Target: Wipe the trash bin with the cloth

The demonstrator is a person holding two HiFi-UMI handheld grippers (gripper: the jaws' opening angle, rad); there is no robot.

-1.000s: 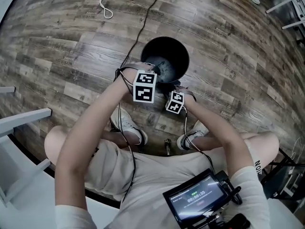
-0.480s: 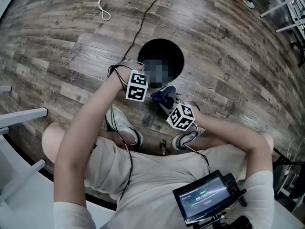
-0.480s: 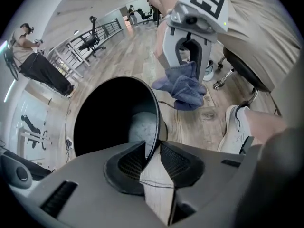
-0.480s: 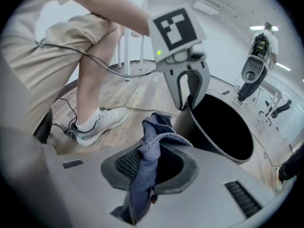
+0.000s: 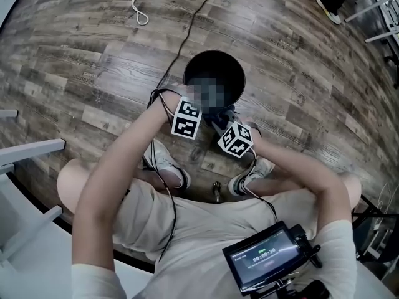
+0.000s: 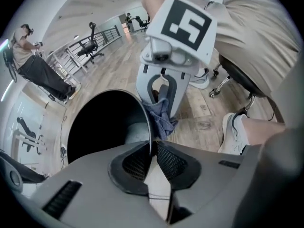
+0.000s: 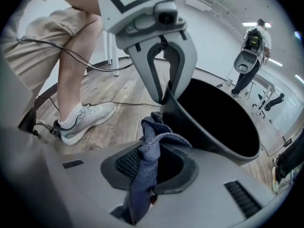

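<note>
Now: left gripper pinching the trash bin by its rim, right gripper gripping the cloth.

My left gripper has just been closing its 2 jaws, and the bin's near rim is caught between the pads. My right gripper is clamped on the blue-grey cloth, which bunches up out of its jaws just beside the bin's outer wall, outside the rim. The black bin stands on the wood floor, just ahead of 2 sneakers.

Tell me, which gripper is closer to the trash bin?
Left. The left gripper has just been closing its jaws on the rim of the trash bin; the right gripper, holding the cloth, hangs beside it.
</note>
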